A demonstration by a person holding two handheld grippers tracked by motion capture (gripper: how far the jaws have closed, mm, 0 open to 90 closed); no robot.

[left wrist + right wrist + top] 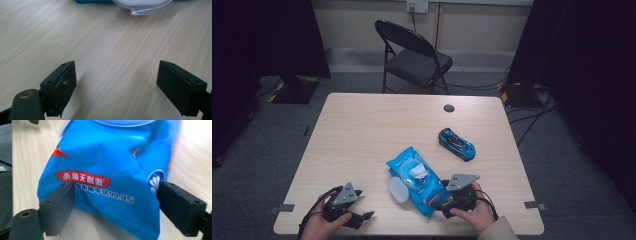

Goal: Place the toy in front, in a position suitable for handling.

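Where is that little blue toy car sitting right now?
In the high view the toy car sits on the table's right half, beyond and right of the blue wipes pack, untouched.

"杀菌无刺激", "99.9%" on blue wipes pack [110,167]

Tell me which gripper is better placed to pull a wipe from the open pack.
Probably left. Left gripper stands open and free, near the open lid. Right gripper has the wipes pack end between its jaws, so it can steady it.
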